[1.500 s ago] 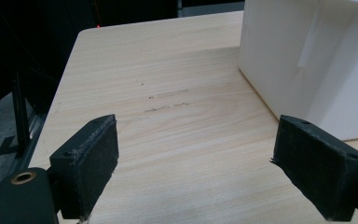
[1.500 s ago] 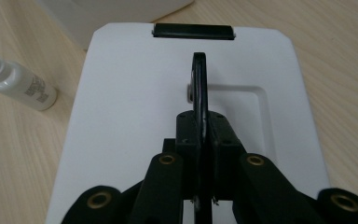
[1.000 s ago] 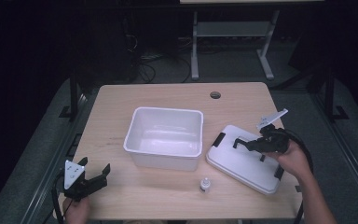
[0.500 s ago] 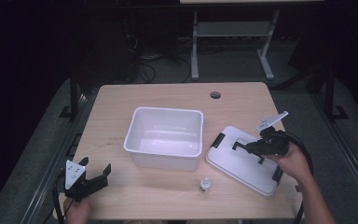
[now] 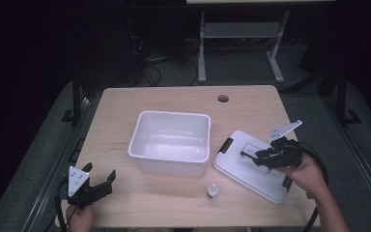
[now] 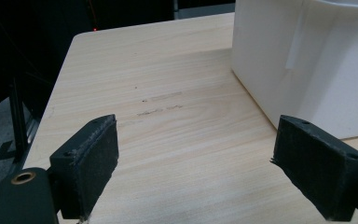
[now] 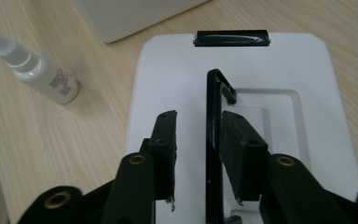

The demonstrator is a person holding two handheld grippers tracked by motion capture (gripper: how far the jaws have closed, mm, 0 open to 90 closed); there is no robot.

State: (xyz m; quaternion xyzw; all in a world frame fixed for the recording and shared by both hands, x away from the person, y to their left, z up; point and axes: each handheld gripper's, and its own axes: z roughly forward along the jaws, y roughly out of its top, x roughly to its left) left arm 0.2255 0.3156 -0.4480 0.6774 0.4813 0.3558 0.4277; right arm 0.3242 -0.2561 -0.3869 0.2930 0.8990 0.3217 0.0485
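Left gripper [image 5: 98, 185] sits low at the table's near left corner, hand [image 5: 81, 217] tucked behind it, jaws spread wide with nothing but bare light-wood tabletop [image 6: 168, 130] between them. One white rectangular plastic bin [image 5: 170, 141] stands just ahead and to its right.

Then one small white dropper bottle [image 5: 213, 191], upright, off to the right gripper's left.

Right gripper [image 5: 252, 157] is held nearly level over the one flat white plastic lid [image 5: 251, 166], hand [image 5: 305, 170] wrapped round its body. Its jaws have just been opening: narrow gap now, the lid's thin black raised handle [image 7: 213, 140] standing between the pads, closer to the right one, left pad clear of it. Two black latches on the lid's ends.
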